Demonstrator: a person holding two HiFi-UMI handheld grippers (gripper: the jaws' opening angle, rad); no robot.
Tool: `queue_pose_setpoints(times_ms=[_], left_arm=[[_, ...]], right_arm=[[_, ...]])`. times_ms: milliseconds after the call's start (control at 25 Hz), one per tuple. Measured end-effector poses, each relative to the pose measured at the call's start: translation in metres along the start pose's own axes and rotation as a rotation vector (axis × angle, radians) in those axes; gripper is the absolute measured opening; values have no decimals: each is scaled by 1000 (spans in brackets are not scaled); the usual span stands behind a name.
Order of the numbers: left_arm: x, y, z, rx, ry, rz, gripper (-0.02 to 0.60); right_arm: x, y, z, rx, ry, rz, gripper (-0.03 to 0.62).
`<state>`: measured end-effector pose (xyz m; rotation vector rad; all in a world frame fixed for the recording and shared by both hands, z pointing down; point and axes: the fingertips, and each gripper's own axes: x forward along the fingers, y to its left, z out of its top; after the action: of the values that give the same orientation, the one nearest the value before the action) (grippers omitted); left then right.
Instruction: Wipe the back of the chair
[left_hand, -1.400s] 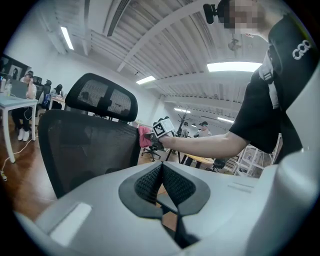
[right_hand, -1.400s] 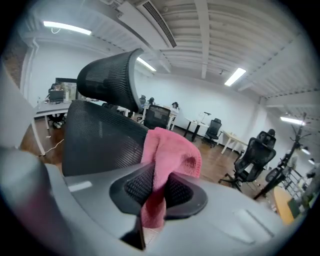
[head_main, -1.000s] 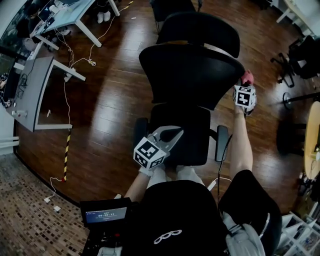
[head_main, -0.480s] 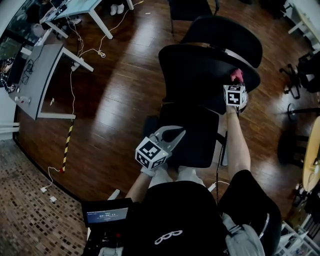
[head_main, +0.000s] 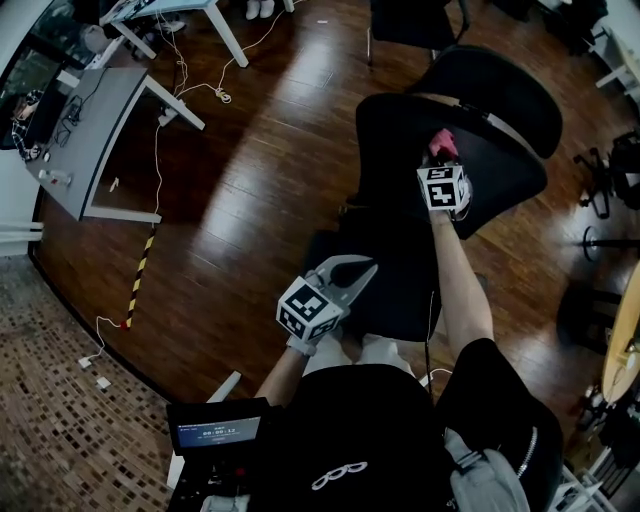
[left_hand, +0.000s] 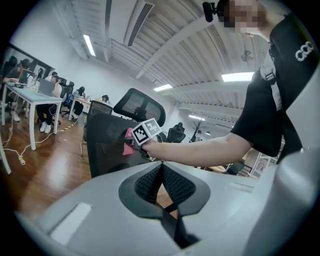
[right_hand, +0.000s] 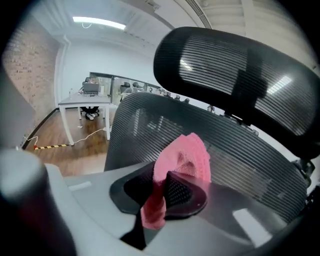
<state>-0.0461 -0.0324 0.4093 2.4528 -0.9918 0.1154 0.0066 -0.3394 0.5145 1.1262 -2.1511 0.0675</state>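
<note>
A black mesh office chair stands in front of me, its backrest (head_main: 400, 140) and headrest (head_main: 500, 85) seen from above. My right gripper (head_main: 441, 160) is shut on a pink cloth (head_main: 441, 143) and presses it against the backrest (right_hand: 240, 150), near its middle. In the right gripper view the pink cloth (right_hand: 182, 157) bulges out between the jaws onto the mesh, under the headrest (right_hand: 235, 70). My left gripper (head_main: 345, 275) hangs low over the seat (head_main: 385, 275), shut with nothing in it. The left gripper view shows the right gripper (left_hand: 131, 146) with the cloth (left_hand: 129, 142) on the backrest (left_hand: 102, 145).
A white-legged desk (head_main: 85, 130) with cables stands at the left on the wooden floor (head_main: 240, 200). More black chairs (head_main: 615, 160) stand at the right. A yellow-black tape strip (head_main: 138, 280) lies on the floor. A small screen (head_main: 210, 430) sits by my waist.
My right gripper with the pink cloth has slid from the backrest's right edge leftward to its middle. The left gripper has stayed over the seat.
</note>
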Motion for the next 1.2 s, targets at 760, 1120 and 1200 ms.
queue_pose_setpoints(times_ms=[760,1120,1200], left_arm=[[-64,38,-6,-35,-5,78,-11],[-46,22,-12,-24,31,40,-11],[-37,15,-12,-15,41,17,-11]], right_arm=[[58,205,72,-129,-86,413,41],[44,121,28,-22,-50,274,41],[37,101,14,3,-42,245,43]])
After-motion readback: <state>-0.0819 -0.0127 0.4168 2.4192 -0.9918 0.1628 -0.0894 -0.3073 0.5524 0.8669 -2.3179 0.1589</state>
